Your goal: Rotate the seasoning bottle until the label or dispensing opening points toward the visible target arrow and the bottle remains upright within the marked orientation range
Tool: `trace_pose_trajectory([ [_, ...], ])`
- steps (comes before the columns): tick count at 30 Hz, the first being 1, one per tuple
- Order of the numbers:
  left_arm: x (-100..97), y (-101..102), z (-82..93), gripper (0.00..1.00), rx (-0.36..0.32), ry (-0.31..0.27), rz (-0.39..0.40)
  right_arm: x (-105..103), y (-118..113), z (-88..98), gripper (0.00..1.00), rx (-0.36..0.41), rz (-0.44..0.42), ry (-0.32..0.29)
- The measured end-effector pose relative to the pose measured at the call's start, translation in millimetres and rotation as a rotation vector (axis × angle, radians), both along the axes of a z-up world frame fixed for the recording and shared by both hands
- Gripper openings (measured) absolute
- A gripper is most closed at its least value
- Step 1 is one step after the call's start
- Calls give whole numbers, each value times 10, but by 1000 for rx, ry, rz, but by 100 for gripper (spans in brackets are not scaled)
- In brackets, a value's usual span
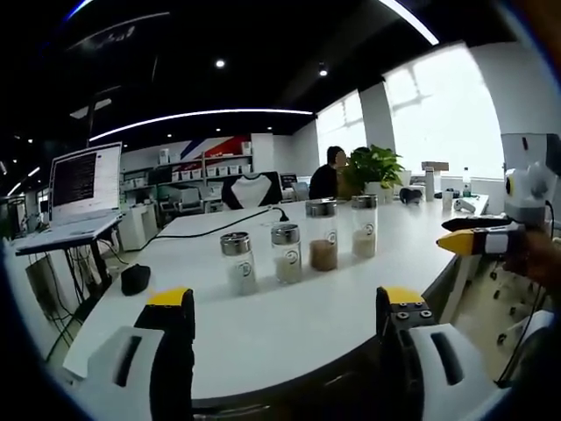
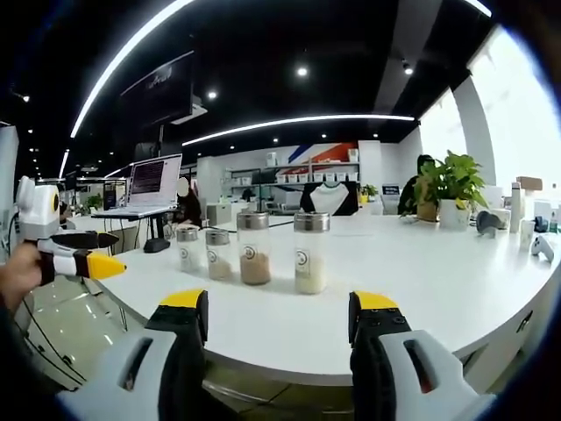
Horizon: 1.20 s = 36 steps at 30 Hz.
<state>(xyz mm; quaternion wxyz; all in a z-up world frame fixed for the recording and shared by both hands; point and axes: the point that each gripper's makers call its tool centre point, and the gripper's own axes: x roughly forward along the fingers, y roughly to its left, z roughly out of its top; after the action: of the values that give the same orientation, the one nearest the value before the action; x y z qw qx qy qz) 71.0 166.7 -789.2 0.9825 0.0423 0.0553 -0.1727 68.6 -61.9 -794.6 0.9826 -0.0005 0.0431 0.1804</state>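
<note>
Hovering short of the white table [image 1: 263, 338], both tongs spread wide and empty: left tongs [image 1: 285, 307] with yellow-tipped jaws apart at the near edge, right tongs [image 2: 279, 309] likewise apart, nothing pinched between either pair.

Standing ahead of both, well apart from the jaws: four seasoning bottles in one row on the table, all upright, long axes vertical, metal caps on top, round emblems facing the cameras. Counted in the left gripper view from the left: short bottle with white contents [image 1: 237, 261], short bottle with pale grains [image 1: 287, 252], tall bottle with brown contents [image 1: 323, 234], tall bottle with cream contents [image 1: 365, 225]. Same four in the right gripper view, the cream-filled tall bottle [image 2: 311, 251] nearest and almost dead ahead between the right jaws, the brown one [image 2: 254, 246] just beside it to the left.

Judging by that, right tongs better placed for the tall pair, left tongs for the short pair; straight forward reach needed, jaws closing around a vertical body. No target arrow or marked range discernible on the table; cannot tell which bottle is meant.

Elsewhere: one laptop [image 1: 81, 189], one potted plant [image 2: 449, 187], one dark mouse-like object [image 1: 135, 278].
</note>
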Motion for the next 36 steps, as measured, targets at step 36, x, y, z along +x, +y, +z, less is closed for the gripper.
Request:
trace_pose_trajectory([
  [36, 157, -103, -19, 89, 7, 21, -26, 134, 11, -114, 64, 26, 32, 33],
])
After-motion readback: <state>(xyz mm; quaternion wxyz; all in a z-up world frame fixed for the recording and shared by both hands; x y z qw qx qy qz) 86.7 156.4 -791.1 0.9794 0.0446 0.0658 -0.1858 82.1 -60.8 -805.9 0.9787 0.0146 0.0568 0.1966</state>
